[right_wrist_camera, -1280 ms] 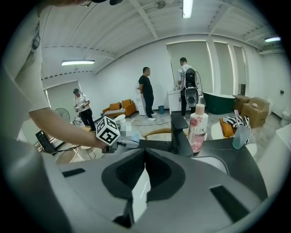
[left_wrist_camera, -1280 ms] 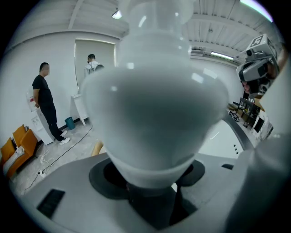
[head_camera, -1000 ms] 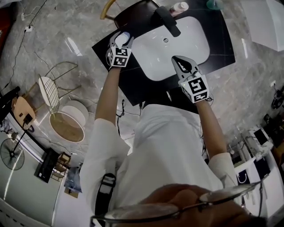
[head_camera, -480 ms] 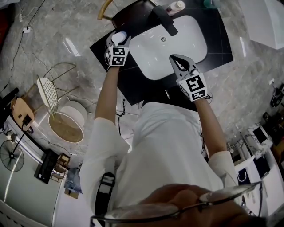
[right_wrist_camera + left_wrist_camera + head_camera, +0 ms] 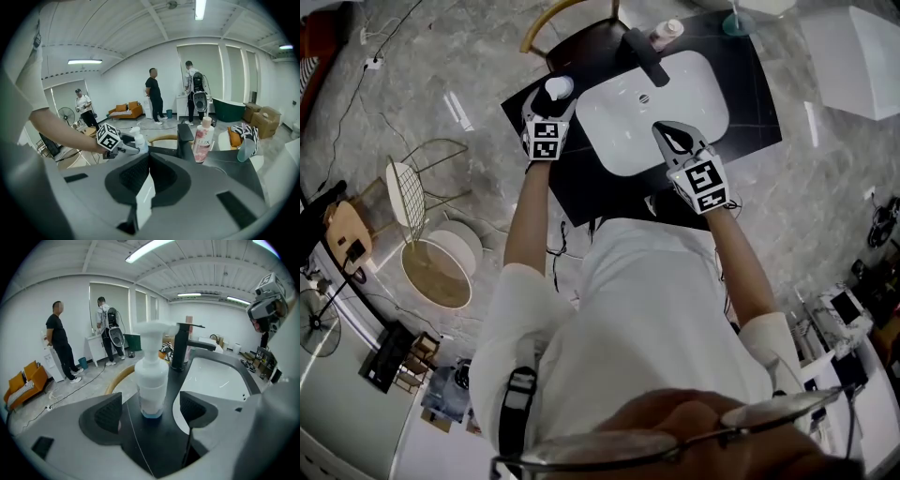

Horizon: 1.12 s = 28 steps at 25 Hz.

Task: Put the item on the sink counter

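The white pump bottle (image 5: pixel 151 376) stands upright on the black surface (image 5: pixel 581 187), in the narrow strip between the surface's left edge and the rim of the white basin (image 5: pixel 666 103), toward the back corner. The left gripper (image 5: pixel 551 105) sits just in front of it. Its fingers (image 5: pixel 105 413) have just been opening and now stand released, one on each side of the bottle with a clear gap on both.

Bare black surface runs forward from the bottle to the person. Right and rearward, the black faucet (image 5: pixel 180 348) rises at the basin's back rim, with a pink bottle (image 5: pixel 202 140) and a pale cup (image 5: pixel 244 147) beyond it. The right gripper (image 5: pixel 149 161) hovers over the basin's near rim, fingers clenched on nothing.

A chair (image 5: pixel 558 19) with a curved back stands past the corner.

From the head view only the bottle's top shows, and the arms and shirt cover the surface's near edge.
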{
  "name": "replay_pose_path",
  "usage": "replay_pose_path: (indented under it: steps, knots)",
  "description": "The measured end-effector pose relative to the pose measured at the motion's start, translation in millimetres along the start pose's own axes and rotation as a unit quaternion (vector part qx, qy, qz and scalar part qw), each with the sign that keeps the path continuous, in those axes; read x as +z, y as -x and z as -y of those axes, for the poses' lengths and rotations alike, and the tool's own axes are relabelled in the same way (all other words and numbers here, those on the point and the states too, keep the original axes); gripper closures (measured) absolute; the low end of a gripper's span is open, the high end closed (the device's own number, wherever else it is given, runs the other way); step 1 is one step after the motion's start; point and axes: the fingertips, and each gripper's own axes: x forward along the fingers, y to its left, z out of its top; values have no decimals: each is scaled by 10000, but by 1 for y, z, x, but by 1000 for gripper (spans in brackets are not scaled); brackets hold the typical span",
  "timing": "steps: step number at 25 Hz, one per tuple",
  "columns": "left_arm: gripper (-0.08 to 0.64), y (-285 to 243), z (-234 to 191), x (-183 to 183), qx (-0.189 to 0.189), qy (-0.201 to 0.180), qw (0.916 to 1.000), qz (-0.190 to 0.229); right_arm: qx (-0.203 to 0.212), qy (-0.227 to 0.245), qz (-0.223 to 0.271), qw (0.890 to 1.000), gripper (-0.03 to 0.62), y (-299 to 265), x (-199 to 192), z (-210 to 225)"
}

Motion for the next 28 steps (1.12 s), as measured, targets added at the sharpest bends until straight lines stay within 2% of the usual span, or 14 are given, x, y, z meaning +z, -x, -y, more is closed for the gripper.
replay_pose_path:
  steps: [7, 13, 18, 22, 25, 28]
  knots:
    - [186, 70, 25, 18, 309, -48, 9993, 212, 193, 288, 275, 9990, 586, 33, 23, -12]
    - [187, 130, 54, 49, 799, 80, 9954, 525, 537, 563, 435, 9960, 586, 69, 29, -10]
    - [190, 170, 97, 60, 1116, 441, 9910, 601, 802, 604, 524, 9936, 585, 103, 22, -1]
    - [203, 207, 148, 72, 1408, 745, 9839, 815, 1016, 589, 586, 9913, 585, 135, 13, 2]
    - [281, 237, 193, 79, 1720, 973, 9748, 1038, 1202, 602, 549, 9894, 586, 157, 3, 3]
    - [298, 256, 231, 82, 1892, 1326, 9654, 1210, 1386, 630, 569, 9867, 585, 173, -6, 5]
